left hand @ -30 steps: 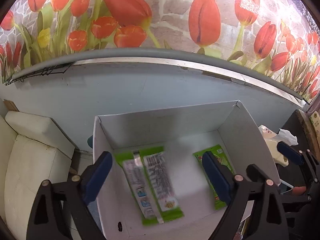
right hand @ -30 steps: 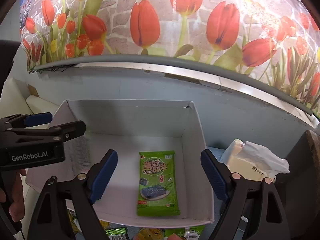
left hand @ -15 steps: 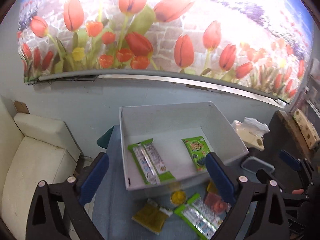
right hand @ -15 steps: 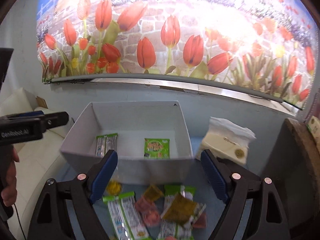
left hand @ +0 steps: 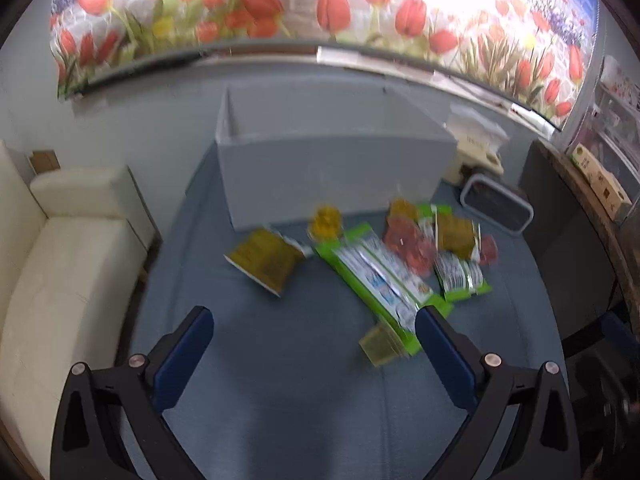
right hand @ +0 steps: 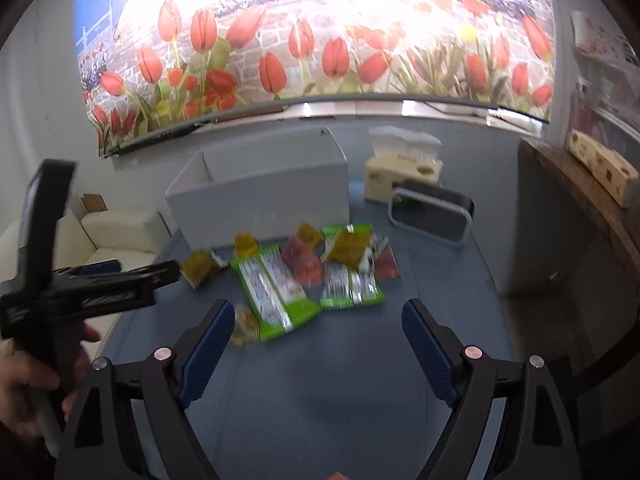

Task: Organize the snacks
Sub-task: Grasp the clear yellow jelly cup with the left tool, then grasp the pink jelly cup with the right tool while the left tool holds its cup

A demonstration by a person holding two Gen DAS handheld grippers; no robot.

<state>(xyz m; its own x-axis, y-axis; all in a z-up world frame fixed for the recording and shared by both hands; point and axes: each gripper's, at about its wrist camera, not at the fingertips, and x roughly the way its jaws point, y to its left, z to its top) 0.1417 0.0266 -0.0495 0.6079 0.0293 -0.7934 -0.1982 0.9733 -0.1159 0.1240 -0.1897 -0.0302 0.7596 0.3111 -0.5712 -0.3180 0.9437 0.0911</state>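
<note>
Both views are blurred. The left gripper (left hand: pixel 314 330), its jaws just opened wide, holds nothing; the white box (left hand: pixel 332 172) hides its inside, snacks (left hand: pixel 384 272) lie loose before it on the blue table (left hand: pixel 304 400); the right gripper (right hand: pixel 318 324) gapes empty too.

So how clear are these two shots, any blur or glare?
Left wrist: the snacks and box are smeared by motion blur. Right wrist: the mural is blown out along the top, the snacks are blurred, and straight edges bow.
</note>
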